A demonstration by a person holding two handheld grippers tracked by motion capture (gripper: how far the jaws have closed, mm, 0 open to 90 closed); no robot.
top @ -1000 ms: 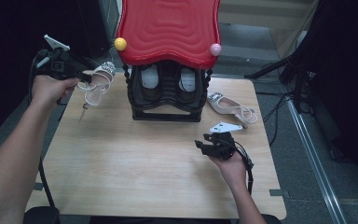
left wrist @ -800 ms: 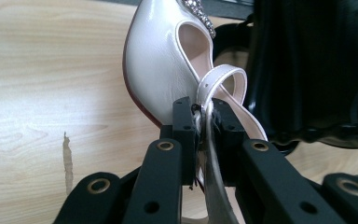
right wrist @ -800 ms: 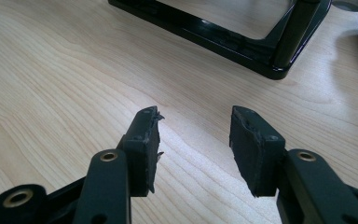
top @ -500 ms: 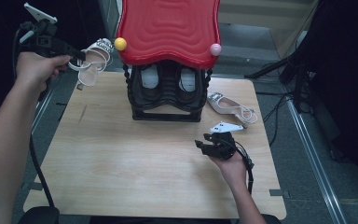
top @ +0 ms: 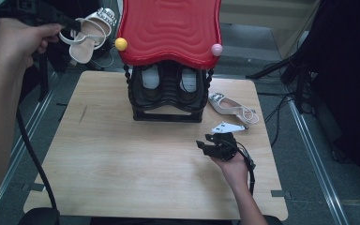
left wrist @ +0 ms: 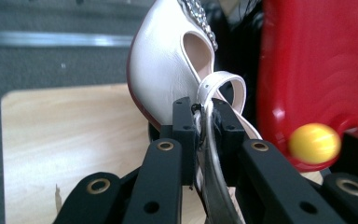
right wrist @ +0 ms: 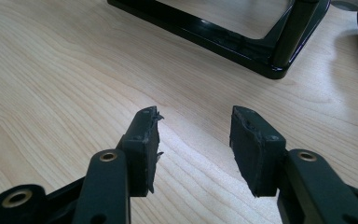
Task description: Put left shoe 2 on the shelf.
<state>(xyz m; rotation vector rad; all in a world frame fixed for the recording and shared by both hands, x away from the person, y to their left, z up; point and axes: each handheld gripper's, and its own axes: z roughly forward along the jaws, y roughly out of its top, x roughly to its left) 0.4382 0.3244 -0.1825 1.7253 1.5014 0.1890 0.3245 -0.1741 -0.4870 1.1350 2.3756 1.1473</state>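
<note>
Left gripper [left wrist: 204,123]: I have its jaws pinched on the thin ankle strap of the white sandal [top: 90,33], the strap pressed flat between the two black pads.

Sandal, position: it hangs in the air off the table's far left corner, just left of the red rack top [top: 168,30] and near the yellow knob [top: 121,44] — clear of the table [top: 122,159].

Sandal, build: pale leather upper, reddish sole edge, a row of studs or stones near the toe in the left gripper view.

Handling, weight: I judge it light — a slim strap carries it without visible sag.

Handling, stiffness: the sole looks firm, the strap soft and looped; held by the strap alone, the shoe can swing or twist as I move.

Handling, grip point: the strap is a workable hold but a loose one. For placing, I would rather take the heel counter or the side of the sole, where the jaws meet something stiff.

Handling, surface: the leather looks smooth and may slip under a light pinch; the studs could scratch or catch.

Right gripper [right wrist: 193,149]: jaws spread with nothing between them, resting low over bare wood, near the black rack base [right wrist: 242,44].

Second sandal [top: 232,108]: lies on the table to the right of the rack, just beyond my right gripper.
</note>
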